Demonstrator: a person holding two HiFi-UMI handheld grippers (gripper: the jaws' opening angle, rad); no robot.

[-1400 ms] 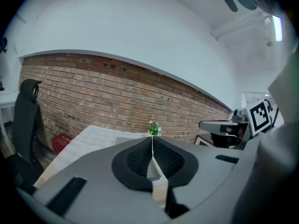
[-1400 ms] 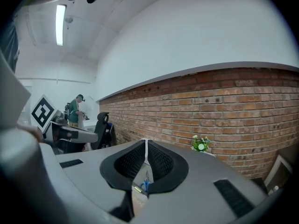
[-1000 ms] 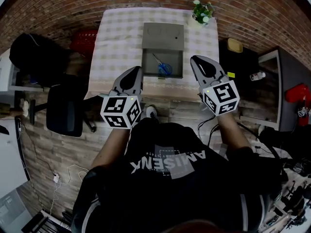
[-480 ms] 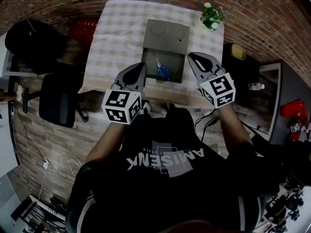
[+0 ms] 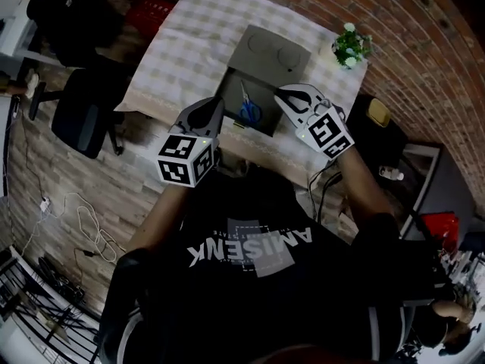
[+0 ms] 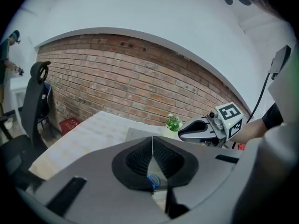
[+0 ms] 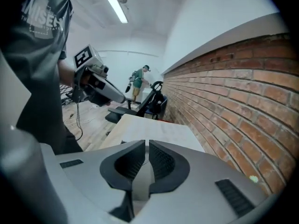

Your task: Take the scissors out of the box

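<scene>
Head view shows the scissors (image 5: 246, 108) lying inside the open box (image 5: 264, 91) on the checked table (image 5: 178, 48), between the left gripper (image 5: 214, 106) and the right gripper (image 5: 283, 95), below their tips and about equally near each. The scissors' long axis runs front to back in the box, blue handles (image 5: 251, 114) toward the person and blades pointing away toward the folded-back lid (image 5: 273, 48). Both grippers hold nothing, the left's jaws pressed together and the right's all but closed, so whichever reaches in would likely need to spread first.
</scene>
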